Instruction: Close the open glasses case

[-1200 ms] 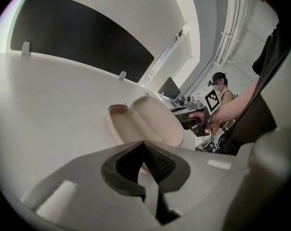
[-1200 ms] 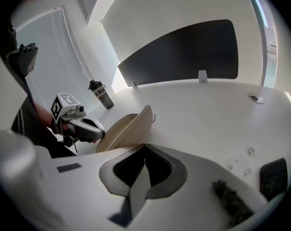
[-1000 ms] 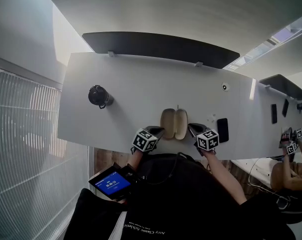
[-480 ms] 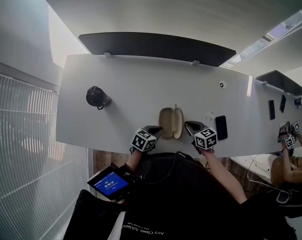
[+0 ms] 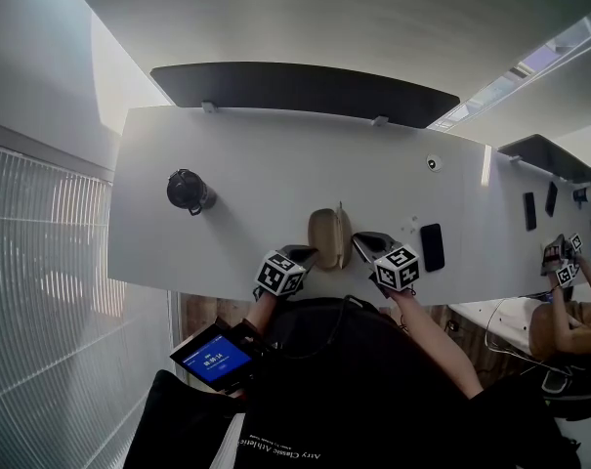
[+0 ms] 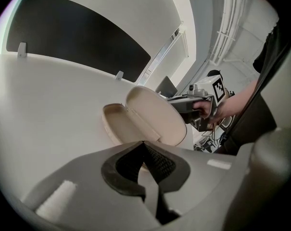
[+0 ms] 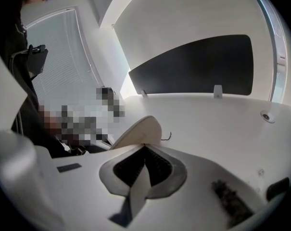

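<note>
A beige glasses case (image 5: 328, 237) lies near the table's front edge, its hinge pointing away from me. In the left gripper view the base (image 6: 117, 124) lies flat and the lid (image 6: 155, 113) stands tilted over it, partly shut. My right gripper (image 5: 359, 243) is shut and its tip presses against the lid's outer side (image 7: 139, 131). Just left of the case rests my left gripper (image 5: 305, 255), also shut with nothing in it, its tip (image 6: 144, 144) right at the base's near end. The case's inside looks empty.
The white table (image 5: 266, 164) carries a black mug (image 5: 189, 190) at the left, a black phone (image 5: 432, 246) right of the case and a small round fitting (image 5: 431, 163). A dark panel (image 5: 295, 90) runs along the far edge. Another person with grippers (image 5: 563, 262) is at the far right.
The case was lying fully open a second ago. Its right half has swung up and leftward over the left half as my right gripper moved left against it. The left gripper stayed put.
</note>
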